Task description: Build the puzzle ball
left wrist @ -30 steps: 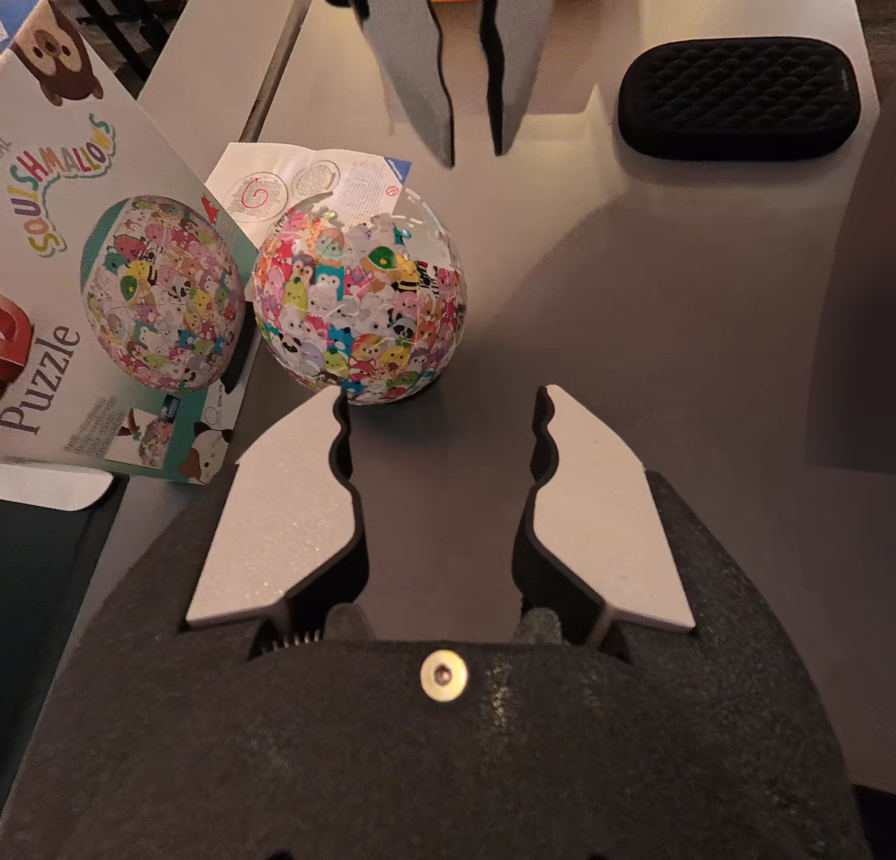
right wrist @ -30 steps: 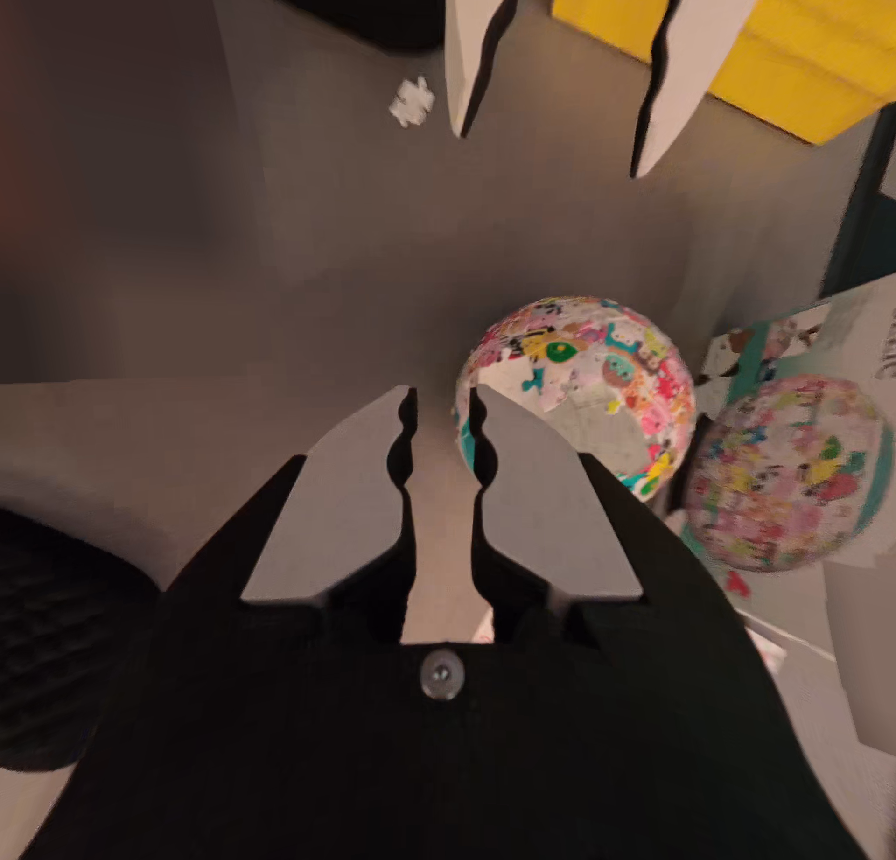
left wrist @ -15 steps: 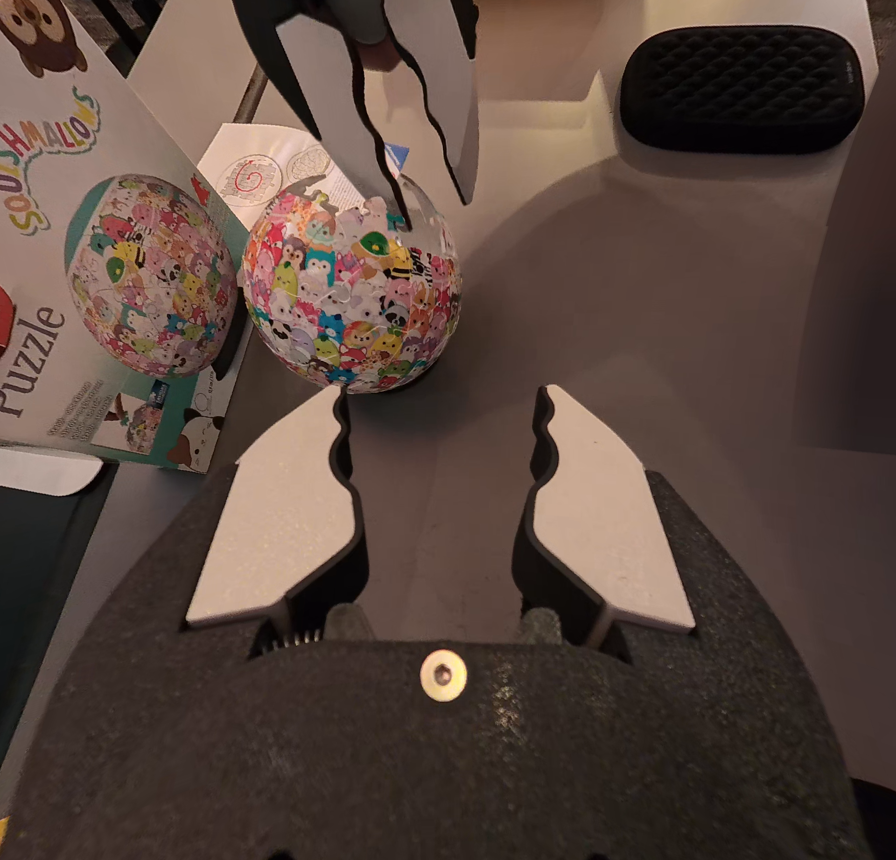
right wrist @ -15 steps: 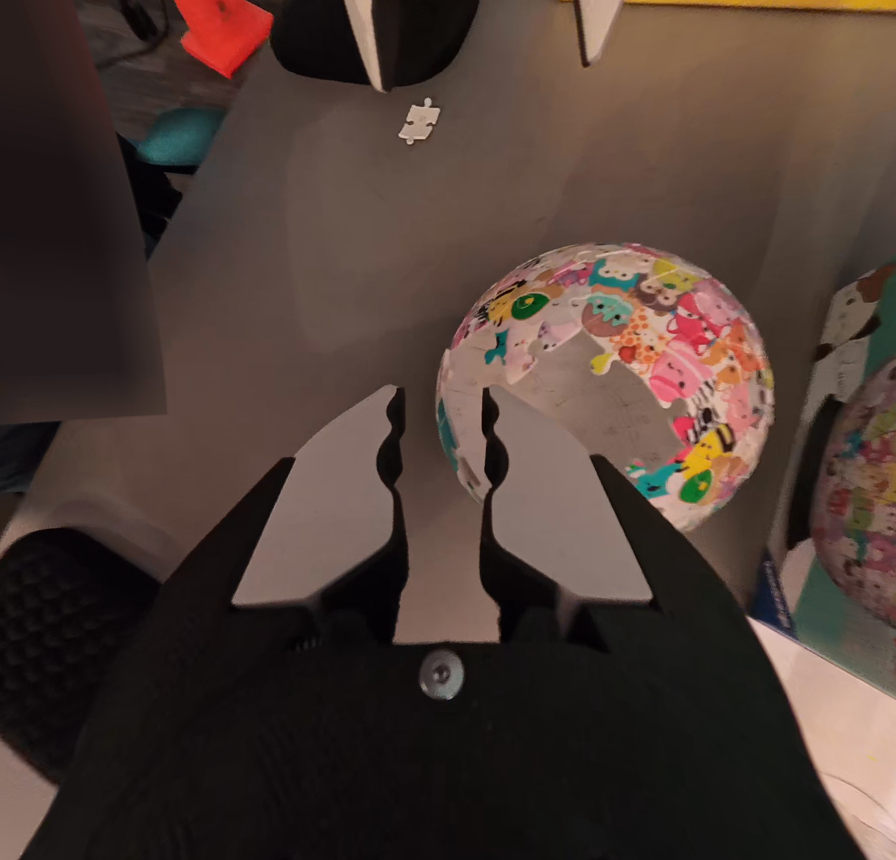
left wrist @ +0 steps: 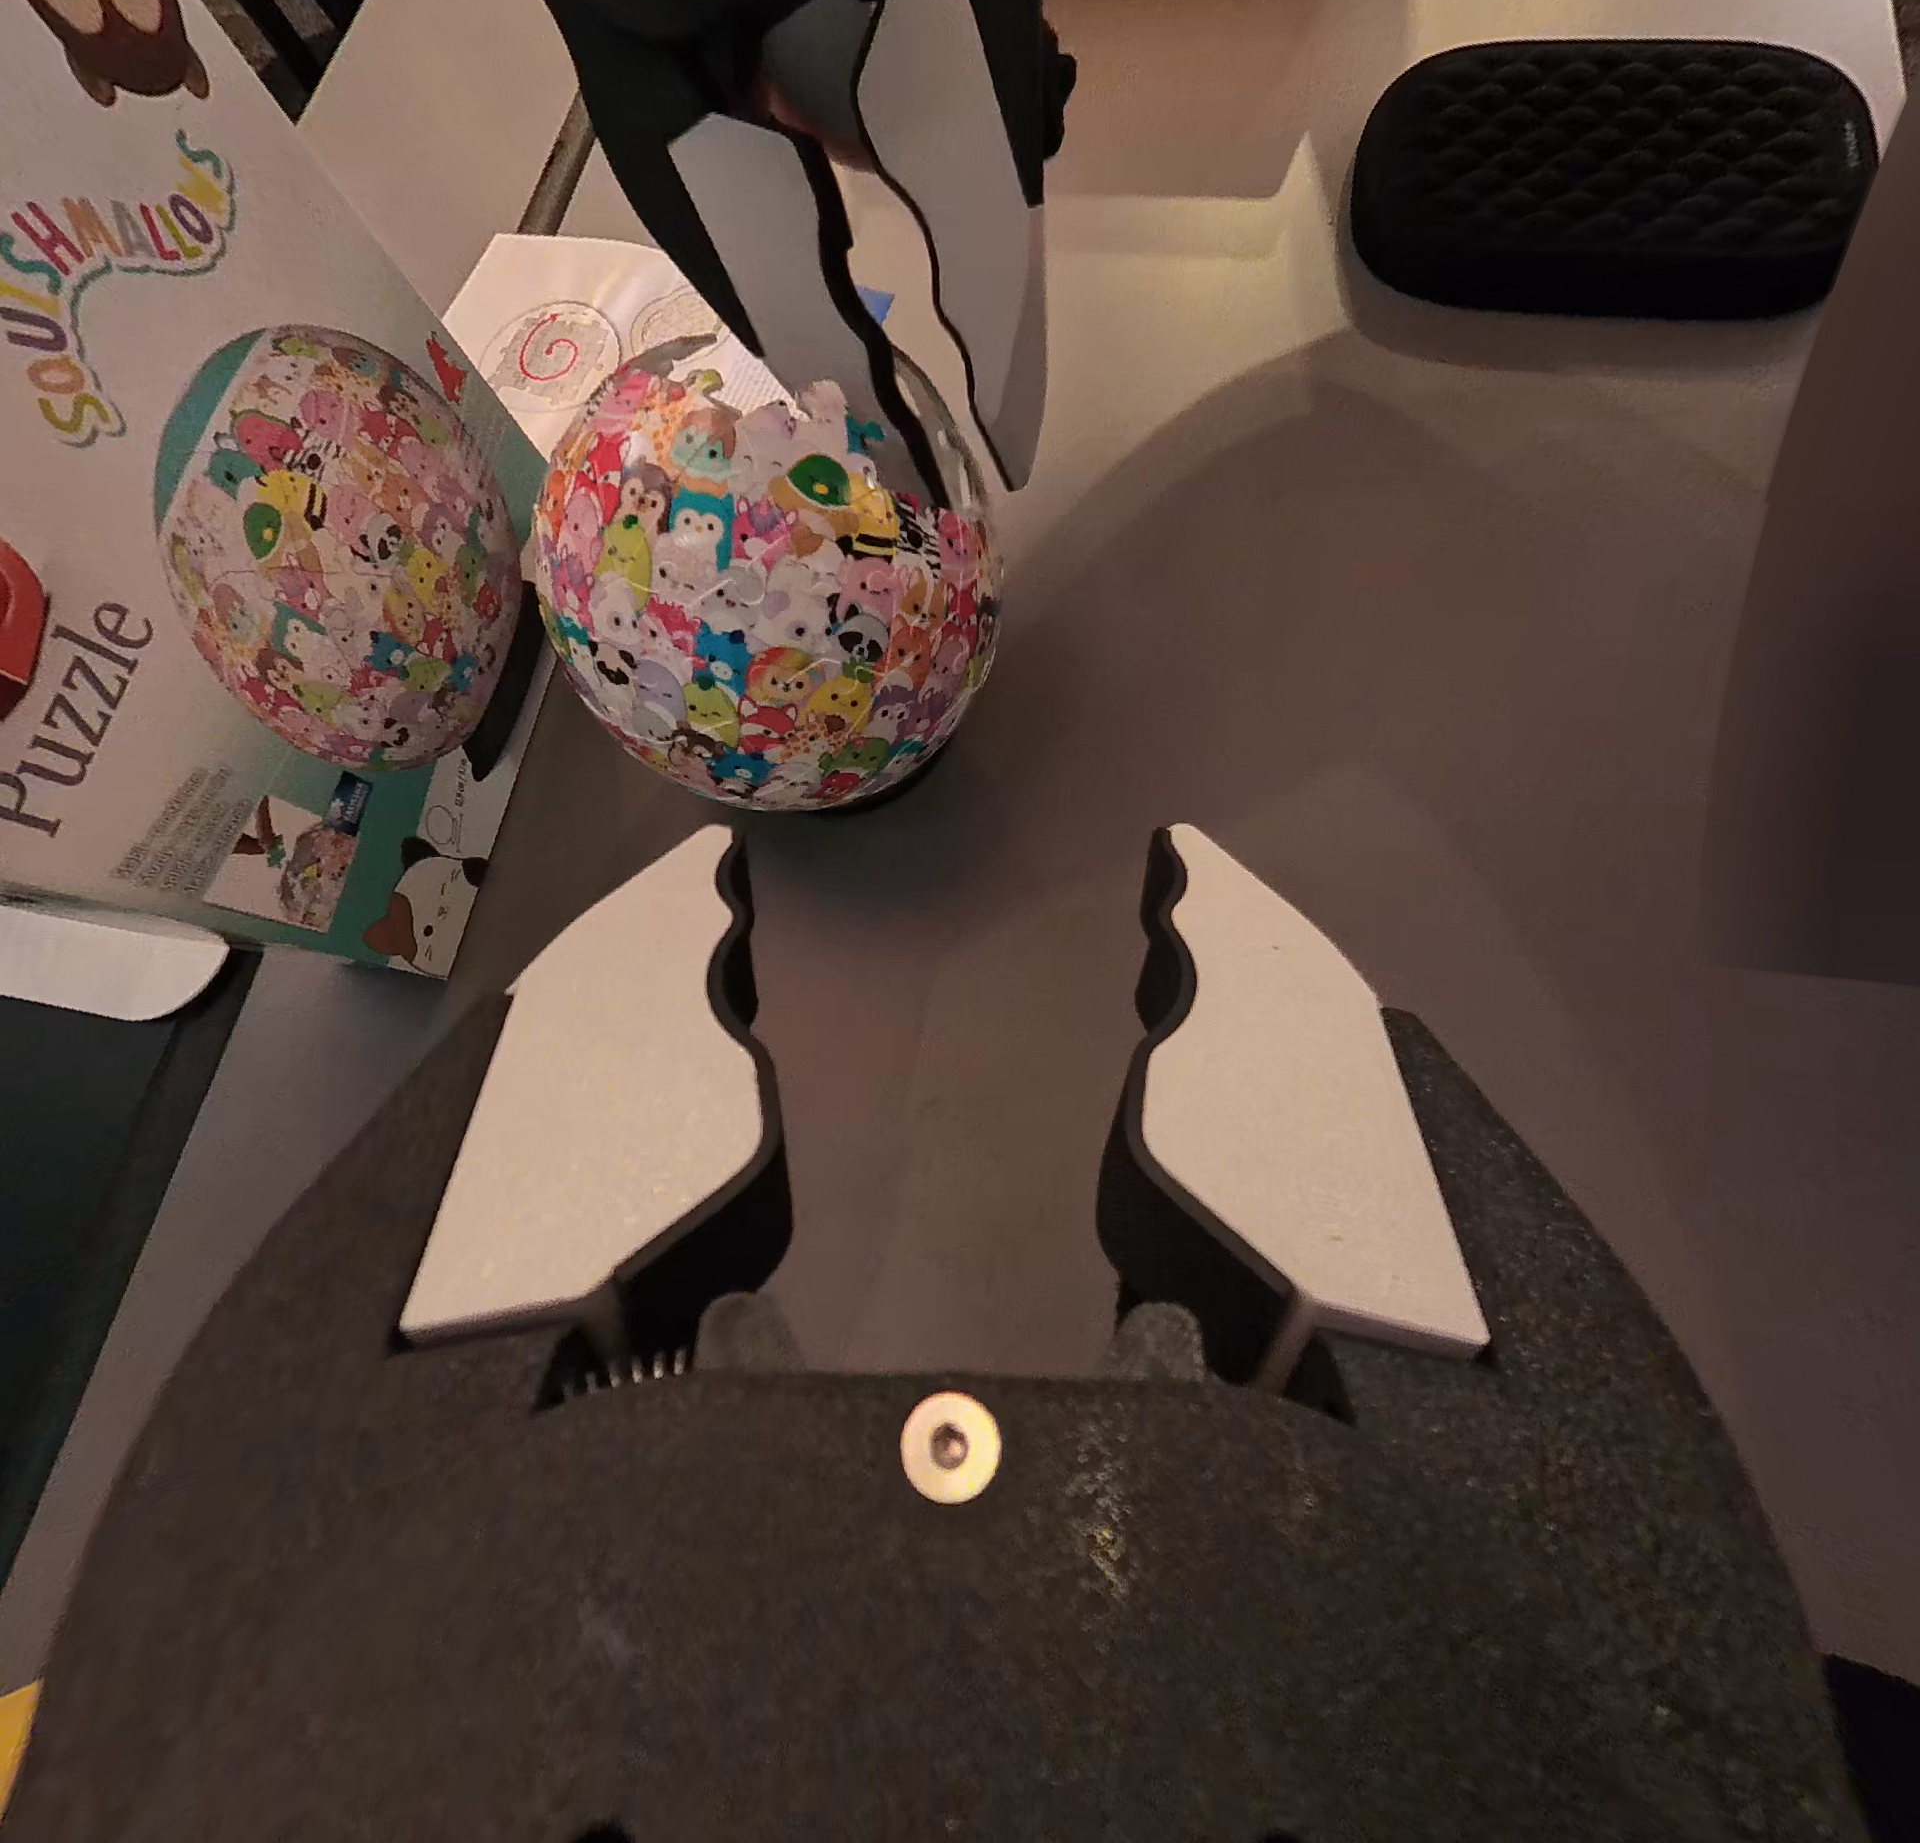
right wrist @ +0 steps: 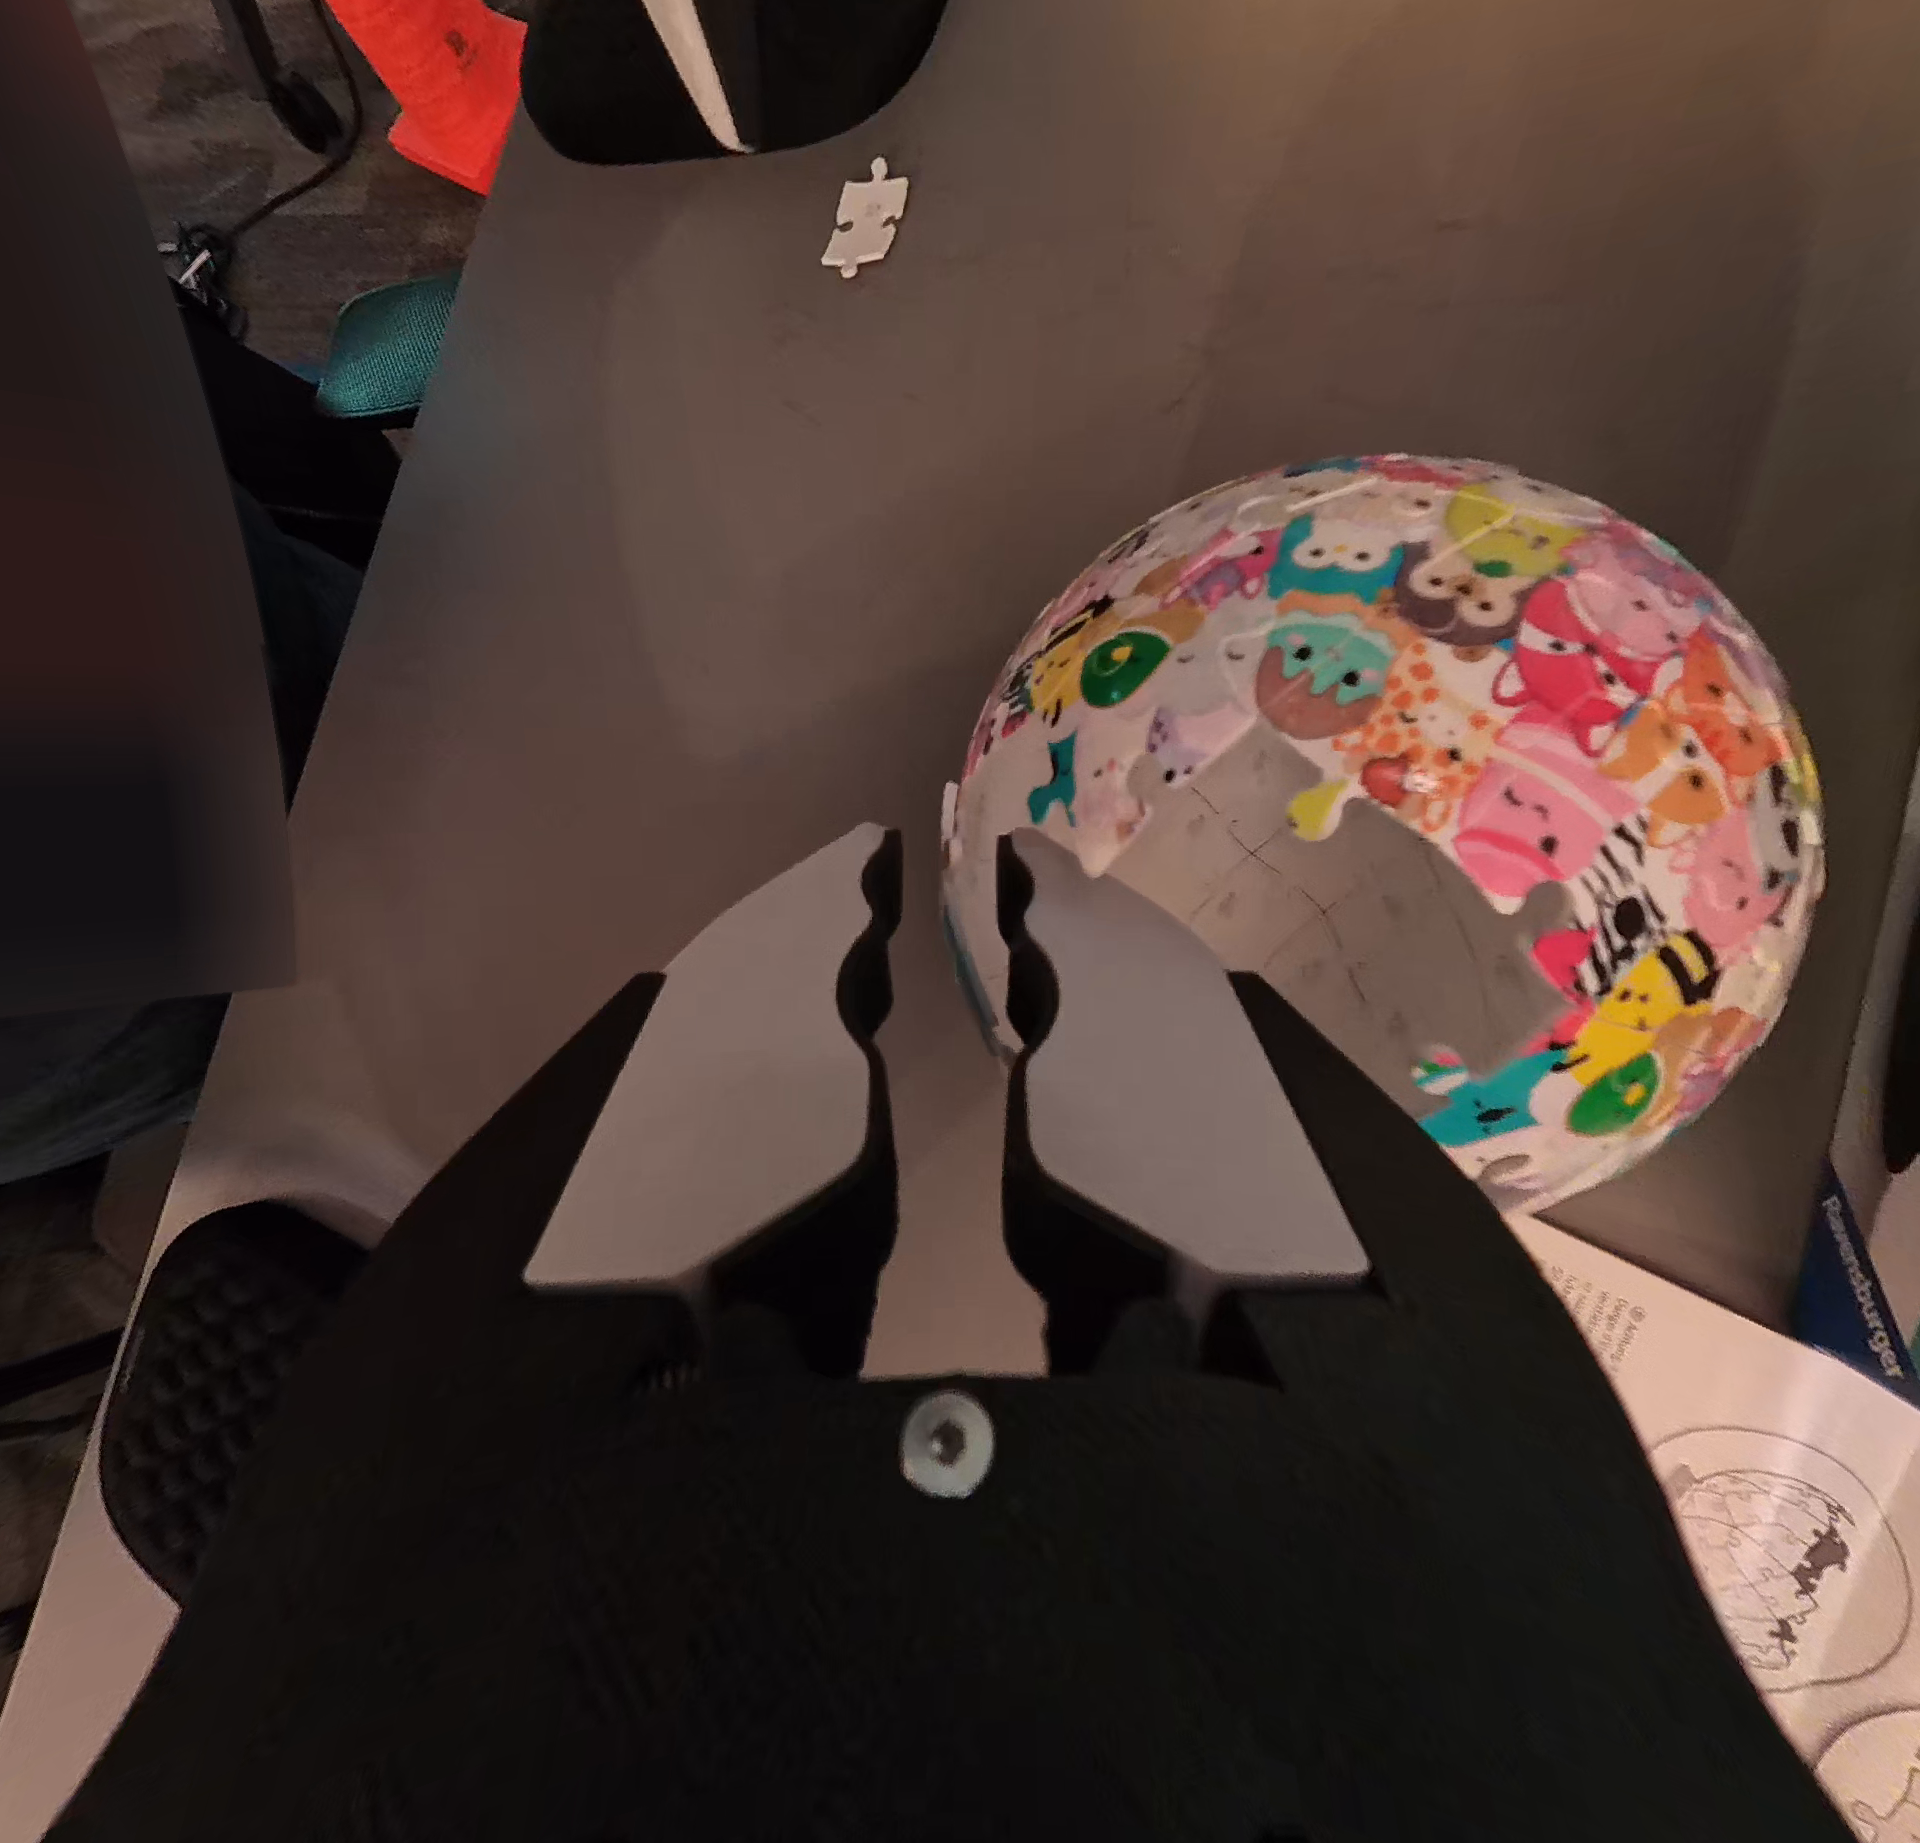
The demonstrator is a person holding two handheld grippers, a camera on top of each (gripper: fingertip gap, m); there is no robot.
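Observation:
The puzzle ball (left wrist: 769, 598), covered in colourful cartoon animals, stands on the grey table (left wrist: 1351, 702). An unfilled patch on its upper side shows the bare grey shell (right wrist: 1299, 910). My left gripper (left wrist: 945, 848) is open and empty, just in front of the ball. My right gripper (right wrist: 945, 843) is open by a narrow gap with nothing seen in it. In the left wrist view it (left wrist: 971, 479) hangs tips-down at the ball's upper right edge. A loose white puzzle piece (right wrist: 868, 219) lies on the table beyond the ball (right wrist: 1455, 806).
The puzzle box (left wrist: 208, 546) stands left of the ball, with a printed instruction sheet (left wrist: 561, 339) behind it. A black quilted pad (left wrist: 1621, 183) lies at the far right. An orange object (right wrist: 416, 37) is on the floor past the table edge. My right fingertips sit around 12 cm from my left ones. The bare grey shell (right wrist: 1299, 910) is about 6 cm from my right fingertips.
My right gripper has come down and toward the ball, from above the table to its upper right edge. The ball looms larger in the right wrist view. My left gripper has hardly moved.

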